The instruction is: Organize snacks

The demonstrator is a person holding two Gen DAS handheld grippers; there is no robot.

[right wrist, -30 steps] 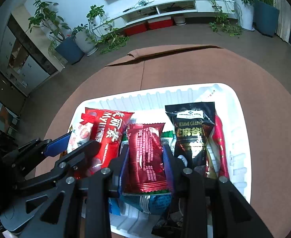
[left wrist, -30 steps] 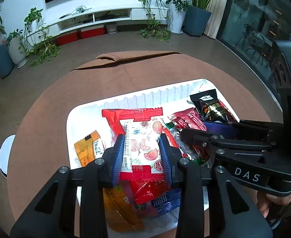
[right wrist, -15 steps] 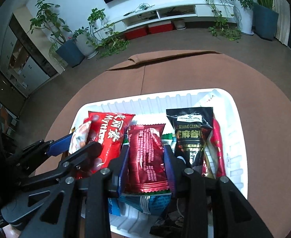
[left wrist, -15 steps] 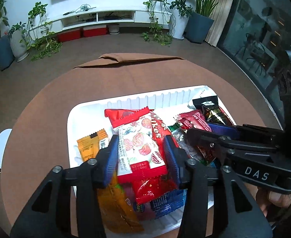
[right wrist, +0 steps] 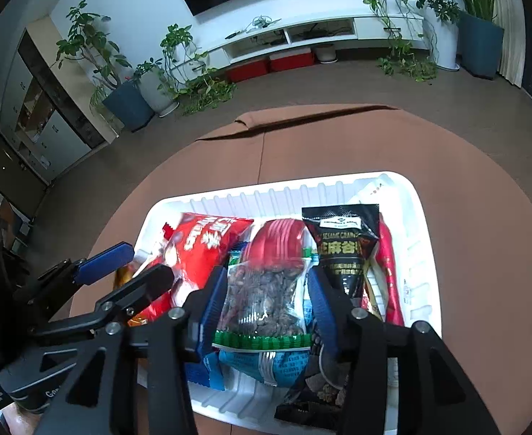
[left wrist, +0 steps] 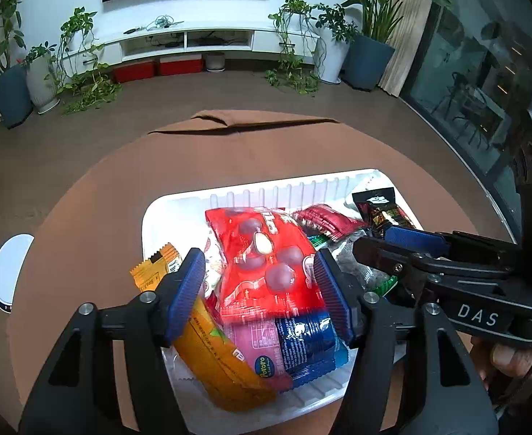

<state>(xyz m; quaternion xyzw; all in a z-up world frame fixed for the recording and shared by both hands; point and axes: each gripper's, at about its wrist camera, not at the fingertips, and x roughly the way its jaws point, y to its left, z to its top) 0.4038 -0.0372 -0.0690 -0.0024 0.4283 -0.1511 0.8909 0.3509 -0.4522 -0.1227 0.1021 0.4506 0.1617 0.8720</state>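
Both tongs, left tongs and right tongs, are opening over the white tray mid-tabletop, pads clear of the red snack bag and clear nut pouch, evidently releasing them into the pile.

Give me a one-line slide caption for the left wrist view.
Left tongs opening around a red snack bag atop packets piled in a white tray.

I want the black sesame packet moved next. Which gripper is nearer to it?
Right. The right gripper has the black sesame packet just beside its jaws; the left gripper sits farther away, across the white tray.
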